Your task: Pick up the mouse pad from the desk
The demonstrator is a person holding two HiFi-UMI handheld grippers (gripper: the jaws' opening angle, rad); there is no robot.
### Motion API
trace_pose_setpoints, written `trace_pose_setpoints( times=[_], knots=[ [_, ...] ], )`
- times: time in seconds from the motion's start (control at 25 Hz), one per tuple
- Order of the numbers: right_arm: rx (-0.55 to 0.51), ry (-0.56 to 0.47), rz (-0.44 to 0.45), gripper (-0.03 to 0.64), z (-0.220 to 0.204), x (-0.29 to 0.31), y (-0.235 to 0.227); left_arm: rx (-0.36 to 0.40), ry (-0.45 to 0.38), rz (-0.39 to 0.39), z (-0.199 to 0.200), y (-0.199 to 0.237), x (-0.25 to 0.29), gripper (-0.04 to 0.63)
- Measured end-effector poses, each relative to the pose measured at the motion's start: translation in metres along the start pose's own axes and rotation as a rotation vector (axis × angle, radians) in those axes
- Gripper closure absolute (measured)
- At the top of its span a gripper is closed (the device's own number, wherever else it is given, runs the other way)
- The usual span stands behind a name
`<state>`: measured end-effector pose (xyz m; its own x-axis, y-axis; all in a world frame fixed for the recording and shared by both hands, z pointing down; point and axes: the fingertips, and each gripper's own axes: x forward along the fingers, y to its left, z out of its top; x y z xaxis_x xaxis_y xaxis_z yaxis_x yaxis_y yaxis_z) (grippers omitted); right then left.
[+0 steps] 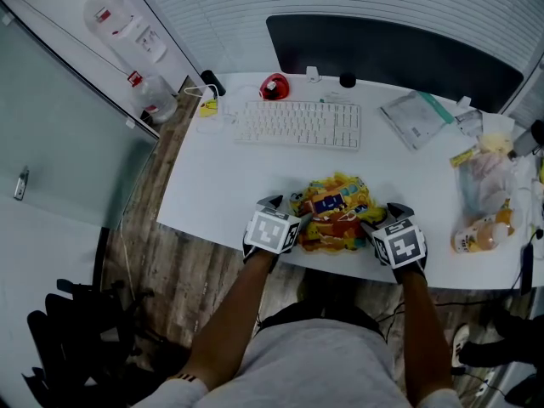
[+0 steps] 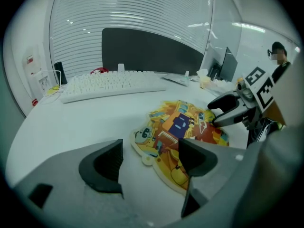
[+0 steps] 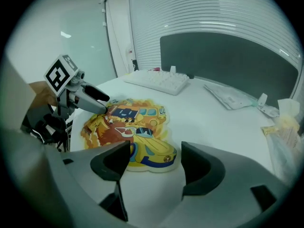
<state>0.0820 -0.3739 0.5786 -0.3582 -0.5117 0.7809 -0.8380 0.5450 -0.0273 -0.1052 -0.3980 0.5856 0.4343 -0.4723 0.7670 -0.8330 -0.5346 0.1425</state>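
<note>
Lying flat, mouse pad (image 1: 336, 211) — yellow-orange cartoon print

Bare desk (image 1: 212, 185) between mouse pad (image 1: 336, 211) and keyboard (image 1: 299, 124), open left side, bags (image 1: 484, 185) crowding right edge

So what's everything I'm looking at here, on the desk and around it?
desk: one, white, fills the middle of the head view
mouse pad: one, yellow, orange and blue cartoon print, flat at the desk's near edge
keyboard: one, white, behind the mouse pad
red object: one, red, back edge of the desk; perhaps a mouse
dark panel: one, black, behind the desk
plastic bags: at least two, clear, right side of the desk
water jug: one, clear, floor left of the desk
arms: two, reaching in from the bottom
left gripper: one, grey with black pads, open at the pad's left edge
right gripper: one, same colours, open at its right edge
</note>
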Motion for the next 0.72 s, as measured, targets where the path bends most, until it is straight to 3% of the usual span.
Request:
trace_pose_setpoints(
  times=[0.48,0.72],
  knots=[
    [0.030,-0.027,-0.021,0.325,0.001,0.000,0.004,0.002,-0.058,-0.016,-0.002,-0.007,0.016,0.235],
    [0.020,-0.040,0.008,0.367,0.003,-0.001,0.012,0.007,-0.035,0.031,0.001,-0.005,0.004,0.246]
  ],
)
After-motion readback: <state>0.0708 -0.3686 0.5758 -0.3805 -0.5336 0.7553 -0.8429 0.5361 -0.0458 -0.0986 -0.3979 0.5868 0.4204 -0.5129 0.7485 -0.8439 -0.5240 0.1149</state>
